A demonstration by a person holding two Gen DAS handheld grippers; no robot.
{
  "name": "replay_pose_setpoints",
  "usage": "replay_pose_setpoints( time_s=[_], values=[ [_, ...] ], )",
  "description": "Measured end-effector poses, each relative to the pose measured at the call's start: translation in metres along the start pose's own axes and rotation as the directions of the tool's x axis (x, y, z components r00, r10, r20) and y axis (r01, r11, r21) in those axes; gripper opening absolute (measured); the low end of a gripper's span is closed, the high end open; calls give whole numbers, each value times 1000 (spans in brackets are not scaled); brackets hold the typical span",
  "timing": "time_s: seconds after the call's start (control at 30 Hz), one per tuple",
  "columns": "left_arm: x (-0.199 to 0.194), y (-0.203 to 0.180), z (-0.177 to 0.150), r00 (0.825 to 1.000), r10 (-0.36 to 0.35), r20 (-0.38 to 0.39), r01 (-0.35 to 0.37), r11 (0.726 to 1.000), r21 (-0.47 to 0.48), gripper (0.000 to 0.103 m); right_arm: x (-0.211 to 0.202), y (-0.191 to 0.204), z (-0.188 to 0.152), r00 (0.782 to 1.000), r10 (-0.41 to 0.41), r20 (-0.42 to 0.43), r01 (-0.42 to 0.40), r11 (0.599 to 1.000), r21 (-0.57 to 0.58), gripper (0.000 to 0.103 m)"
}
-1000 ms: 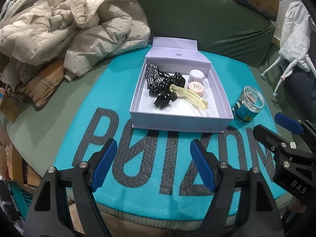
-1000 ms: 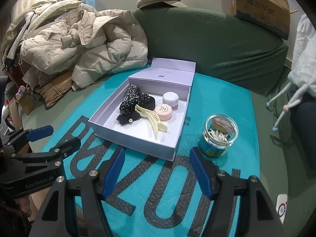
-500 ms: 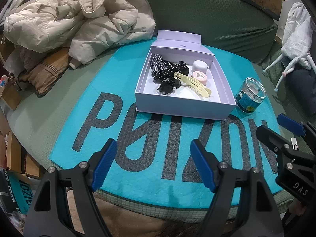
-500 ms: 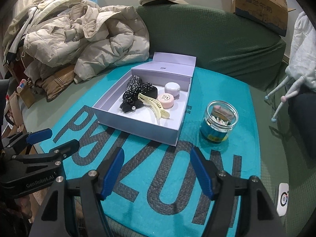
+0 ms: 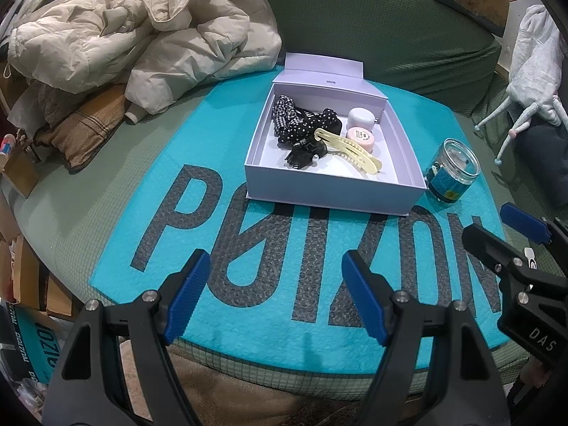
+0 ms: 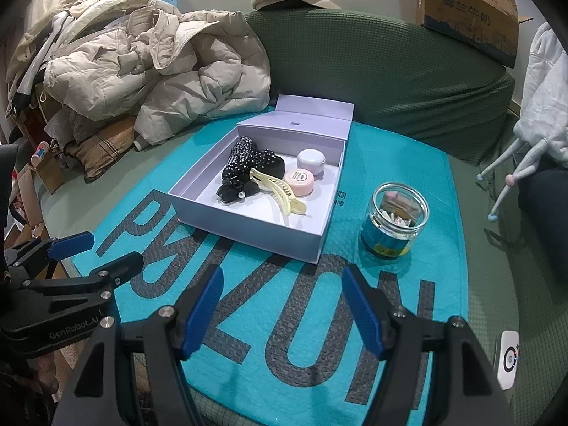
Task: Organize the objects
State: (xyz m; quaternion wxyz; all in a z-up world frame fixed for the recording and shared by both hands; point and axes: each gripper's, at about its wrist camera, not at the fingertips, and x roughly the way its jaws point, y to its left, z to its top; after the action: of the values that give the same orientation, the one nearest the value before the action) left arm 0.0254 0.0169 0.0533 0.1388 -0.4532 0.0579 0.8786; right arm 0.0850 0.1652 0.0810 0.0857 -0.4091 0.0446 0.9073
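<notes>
**Two tools spread, nothing gripped**

Hovered left tool (image 5: 273, 266) and right tool (image 6: 282, 277) low over the near edge of the teal mat (image 6: 408, 319), both spread wide and empty. Found the lilac box (image 6: 248, 229) open at mid-mat, holding a dotted scrunchie (image 6: 248, 163), a yellow claw clip (image 6: 280, 191) and two small tins. Judged the glass jar (image 6: 394, 223), just right of the box and not touching it, the likely next pick. Best taken by the right tool from above, straddling the rim, squeezed gently on slick glass, kept upright for want of a lid, then lowered into the box's bare near-right corner.
</notes>
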Motion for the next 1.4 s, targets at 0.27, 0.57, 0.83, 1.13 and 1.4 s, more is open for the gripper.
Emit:
replay_pose_setpoints(
  time_s=[0.27,0.57,0.83,1.13,1.4],
  values=[
    [1,0,-1,1000,0,1,0,1000,-2,76,1,0,0,1000,1,1,-1,1000,-2,70],
    [1,2,-1,1000,1,-5,-1,1000,-8,76,3,0,-1,1000,5,-6,-5,1000,-2,70],
    [0,2,-1,1000,8,-3,-8,1000,-9,76,3,1,-1,1000,7,-7,-7,1000,-1,70],
    [-1,3,-1,1000,9,-4,-10,1000,-13,76,2,2,0,1000,9,-7,-9,1000,-1,70],
    [-2,2,-2,1000,15,0,-15,1000,-8,76,2,1,0,1000,10,-6,-10,1000,0,70]
  ],
)
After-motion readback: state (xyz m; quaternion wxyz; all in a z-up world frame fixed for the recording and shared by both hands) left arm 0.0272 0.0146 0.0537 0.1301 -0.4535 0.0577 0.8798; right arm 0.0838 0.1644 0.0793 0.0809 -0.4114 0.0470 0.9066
